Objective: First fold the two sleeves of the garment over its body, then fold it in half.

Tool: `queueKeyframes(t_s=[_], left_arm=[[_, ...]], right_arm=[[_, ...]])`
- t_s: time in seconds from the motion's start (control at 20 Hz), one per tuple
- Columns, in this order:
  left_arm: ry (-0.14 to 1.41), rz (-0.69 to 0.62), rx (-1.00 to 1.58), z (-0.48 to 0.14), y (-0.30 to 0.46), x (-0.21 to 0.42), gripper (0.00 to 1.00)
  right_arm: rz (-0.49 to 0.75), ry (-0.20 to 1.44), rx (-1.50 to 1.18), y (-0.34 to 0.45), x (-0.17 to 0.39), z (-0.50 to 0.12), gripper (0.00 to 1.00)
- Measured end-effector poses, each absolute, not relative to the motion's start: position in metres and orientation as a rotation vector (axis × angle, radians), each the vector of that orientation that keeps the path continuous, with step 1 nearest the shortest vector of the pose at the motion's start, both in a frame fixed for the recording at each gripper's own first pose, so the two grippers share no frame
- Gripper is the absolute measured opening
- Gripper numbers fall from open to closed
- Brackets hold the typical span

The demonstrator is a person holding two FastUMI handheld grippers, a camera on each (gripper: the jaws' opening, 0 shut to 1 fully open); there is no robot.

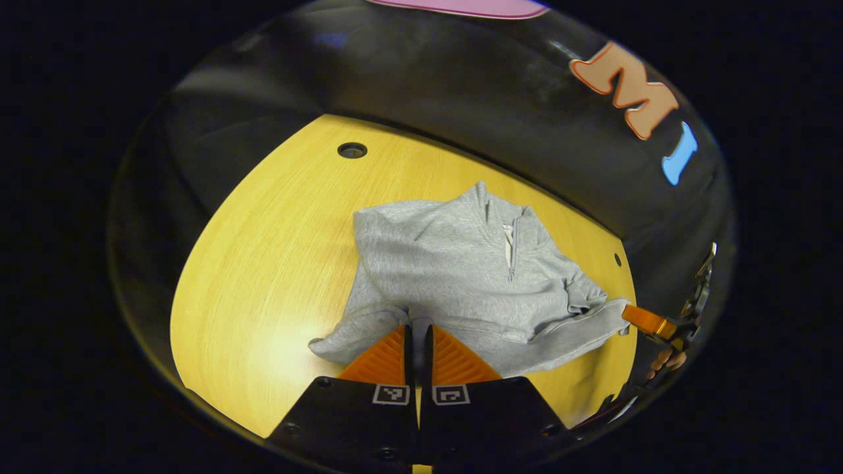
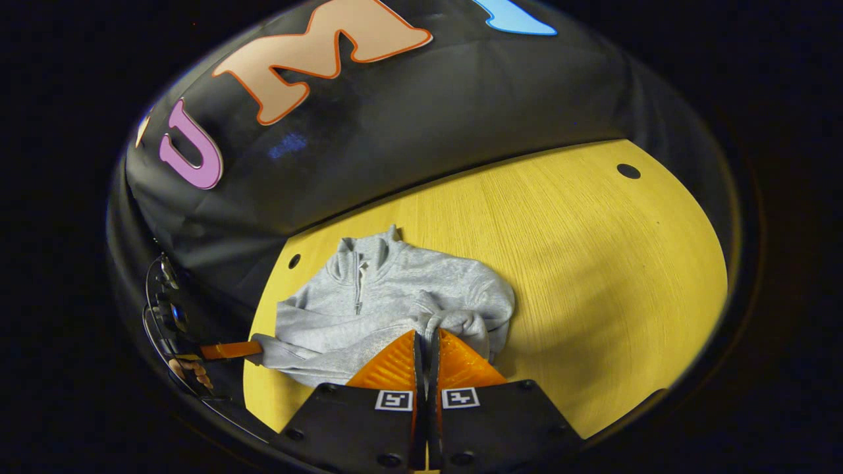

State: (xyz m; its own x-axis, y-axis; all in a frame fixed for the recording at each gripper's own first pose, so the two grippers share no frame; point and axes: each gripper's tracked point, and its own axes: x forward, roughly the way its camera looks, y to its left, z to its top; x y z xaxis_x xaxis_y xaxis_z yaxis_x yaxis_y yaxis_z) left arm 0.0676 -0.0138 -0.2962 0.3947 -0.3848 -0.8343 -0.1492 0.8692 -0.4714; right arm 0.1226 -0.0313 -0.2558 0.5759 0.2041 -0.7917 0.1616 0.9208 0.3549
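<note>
A grey quarter-zip sweatshirt (image 1: pixel 461 270) lies on the yellow wooden table (image 1: pixel 276 263), collar toward the black wall, sleeves bunched over its body. In the left gripper view my left gripper (image 1: pixel 416 327) is shut on the near left edge of the cloth. Farther off, the right gripper (image 1: pixel 627 315) pinches the garment's right corner. In the right gripper view the sweatshirt (image 2: pixel 388 289) sits ahead, and my right gripper (image 2: pixel 427 334) is shut on a lump of its fabric. The left gripper (image 2: pixel 258 347) holds the opposite corner there.
Round holes are cut in the tabletop (image 1: pixel 352 150) (image 2: pixel 628 171). The black cloth wall (image 1: pixel 461 99) rises just behind the table's far edge. A hand (image 1: pixel 666 360) grips the other tool at the right rim. Bare table (image 2: pixel 593 263) spreads to the right of the garment.
</note>
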Motion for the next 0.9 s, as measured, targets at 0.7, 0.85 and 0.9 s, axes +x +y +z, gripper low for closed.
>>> queueKeyframes(t_s=[0.7,0.85,0.9], left_arm=[[0.67,-0.113,-0.33,-0.218,0.001,0.14,0.97],[0.542,-0.112,-0.221,-0.178,0.004,0.135,0.96],[0.503,-0.109,-0.176,-0.166,0.005,0.132,0.96]], right_arm=[[-0.051,0.619,0.387,-0.042,0.168,-0.189,0.96],[-0.04,0.484,0.267,-0.043,0.156,-0.144,0.95],[-0.04,0.439,0.224,-0.041,0.15,-0.128,0.95]])
